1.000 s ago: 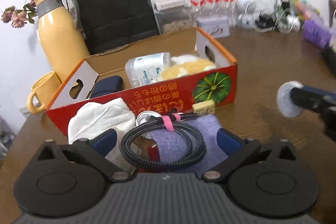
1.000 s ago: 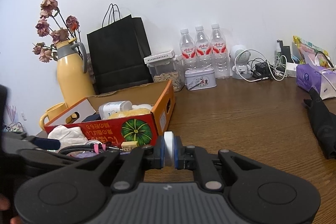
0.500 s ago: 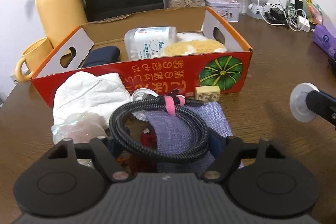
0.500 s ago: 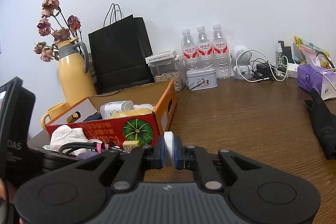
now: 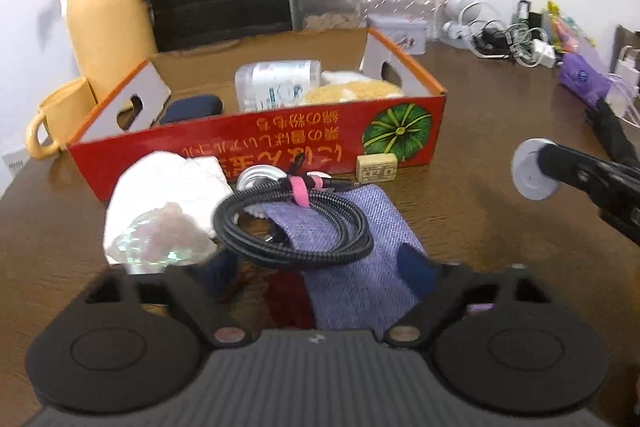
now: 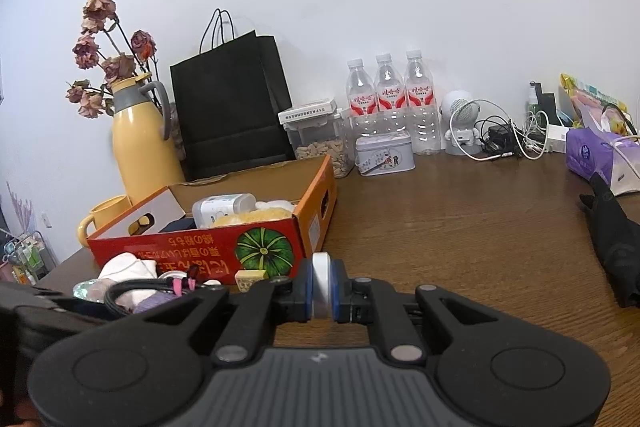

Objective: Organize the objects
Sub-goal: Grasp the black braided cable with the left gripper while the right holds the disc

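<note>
The left gripper (image 5: 316, 267) has pulled back a little from the pile in front of the red pumpkin-print box (image 5: 256, 147): half a second ago its jaws had narrowed around the coiled black cable (image 5: 294, 227), and now they are opening again, standing to either side of the purple cloth (image 5: 352, 259) with the coil lying between and beyond them, untouched by the pads as far as the blur allows. The cable has not left the cloth, so I judge that the grasp did not take and the pick must be tried again (perhaps from a better angle).

The coil, bound with a pink strap (image 5: 298, 189), lies just in front of the box's red wall, beside the crumpled white tissue (image 5: 168, 187) and an iridescent wrapped lump (image 5: 168, 239); a small beige block (image 5: 376, 167) stands against the same wall.

The right gripper (image 6: 321, 287) has stayed put, its jaws clamped on a white disc (image 6: 321, 285).

The left wrist view shows that disc face-on, to the right of the box, and looks into the box: a white bottle (image 5: 276, 83), a yellow sponge-like pad (image 5: 352, 93), a dark blue case (image 5: 192, 107). The right wrist view shows the disc only edge-on, yet takes in the wall behind the box: yellow flask (image 6: 140, 147), black paper bag (image 6: 232, 107), three water bottles (image 6: 388, 103).
</note>
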`<state>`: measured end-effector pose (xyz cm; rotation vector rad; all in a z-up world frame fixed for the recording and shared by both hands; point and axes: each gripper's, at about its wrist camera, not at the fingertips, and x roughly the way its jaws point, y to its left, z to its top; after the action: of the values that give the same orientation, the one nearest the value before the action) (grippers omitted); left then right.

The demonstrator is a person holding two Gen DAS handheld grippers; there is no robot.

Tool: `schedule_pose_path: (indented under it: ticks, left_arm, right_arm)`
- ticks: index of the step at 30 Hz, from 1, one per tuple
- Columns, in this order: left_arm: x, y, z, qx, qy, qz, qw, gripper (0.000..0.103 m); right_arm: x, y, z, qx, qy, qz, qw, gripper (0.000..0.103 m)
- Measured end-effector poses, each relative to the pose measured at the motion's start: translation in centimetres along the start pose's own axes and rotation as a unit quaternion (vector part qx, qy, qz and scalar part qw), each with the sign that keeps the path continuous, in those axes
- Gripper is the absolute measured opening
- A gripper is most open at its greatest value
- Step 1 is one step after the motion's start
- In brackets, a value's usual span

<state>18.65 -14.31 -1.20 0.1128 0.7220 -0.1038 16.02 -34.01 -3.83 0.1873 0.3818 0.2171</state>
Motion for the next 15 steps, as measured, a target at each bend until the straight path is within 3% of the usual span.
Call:
schedule_pose_path:
  ticks: [3,7,15]
  left_arm:
    - [-1.2,0.3,0.1,0.003,-0.012,0.004,0.9999,0.103]
    - [-0.8,0.4,1.5,-0.006,-0.008,0.016,0.9998,0.103]
    - [5.0,-1.0,5.0,0.025,0.116,0.069,0.9906,0.103]
  right_arm:
    - [-0.2,0.2,0.0,-0.002,-0.004,0.001,1.000,0.008]
    - [-0.3,0.2,0.1,-0.002,-0.006,0.001,1.000,0.008]
    - [-0.3,0.3,0.1,-0.001,-0.004,0.002,1.000,0.008]
